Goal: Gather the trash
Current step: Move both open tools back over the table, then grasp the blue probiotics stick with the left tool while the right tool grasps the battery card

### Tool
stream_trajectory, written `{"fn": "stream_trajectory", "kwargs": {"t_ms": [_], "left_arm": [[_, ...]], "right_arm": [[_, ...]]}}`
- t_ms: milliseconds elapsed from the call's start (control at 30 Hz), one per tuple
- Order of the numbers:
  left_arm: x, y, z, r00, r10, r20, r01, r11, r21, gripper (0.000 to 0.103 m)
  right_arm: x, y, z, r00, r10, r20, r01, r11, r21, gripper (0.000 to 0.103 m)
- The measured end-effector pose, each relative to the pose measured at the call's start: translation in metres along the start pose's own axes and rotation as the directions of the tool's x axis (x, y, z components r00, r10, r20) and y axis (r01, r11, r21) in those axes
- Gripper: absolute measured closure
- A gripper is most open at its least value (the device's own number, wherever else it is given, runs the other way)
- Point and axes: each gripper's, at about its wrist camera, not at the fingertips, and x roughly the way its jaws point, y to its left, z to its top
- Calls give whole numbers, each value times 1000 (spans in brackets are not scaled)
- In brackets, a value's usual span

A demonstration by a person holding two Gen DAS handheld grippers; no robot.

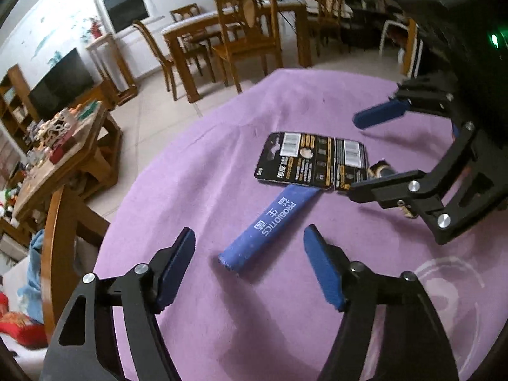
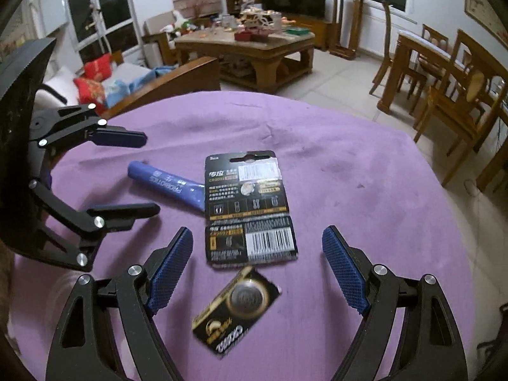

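Three scraps on the purple worktop [image 2: 349, 158]: blue "PROBIOTICS" sachet [image 1: 270, 227] lying diagonally under the "CR2032"-looking battery card [image 2: 250, 209], coin-cell piece [image 2: 236, 309] nearest, both jaws apart, empty.

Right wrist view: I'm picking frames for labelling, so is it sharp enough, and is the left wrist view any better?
Right wrist view: the coin-cell card near the right gripper is smeared, though the battery pack print mostly reads. Left wrist view: sharper, the blue sachet lettering is legible; dim indoor light and strong fisheye bending in both.
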Motion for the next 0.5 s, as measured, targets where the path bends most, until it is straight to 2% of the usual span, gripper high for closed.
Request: {"fn": "stream_trajectory", "kwargs": {"t_ms": [167,200,233,267,367,433,500], "left_arm": [[2,-1,1,997,-74,22,73,997,11,49],[1,-1,1,996,-89,28,89,996,9,56],[1,-1,0,993,-112,33,112,994,3,62],[0,-1,-1,992,-124,34,124,992,-2,65],[-1,1,-4,989,-141,45,142,990,-19,74],[-2,1,-6,989,-138,45,139,990,-29,85],[-5,1,-7,990,-135,42,136,990,-39,85]], "right_arm": [[17,8,8,1000,1,-15,-1,999,-49,21],[18,8,10,1000,2,-16,-3,999,-52,22],[18,9,9,1000,2,-15,-3,999,-53,28],[18,9,11,1000,1,-11,-1,999,-53,43],[18,8,13,1000,-3,-19,2,999,-48,43],[16,6,10,1000,10,-16,-11,999,-38,43],[8,2,5,999,41,-12,-41,999,-7,43]]}}
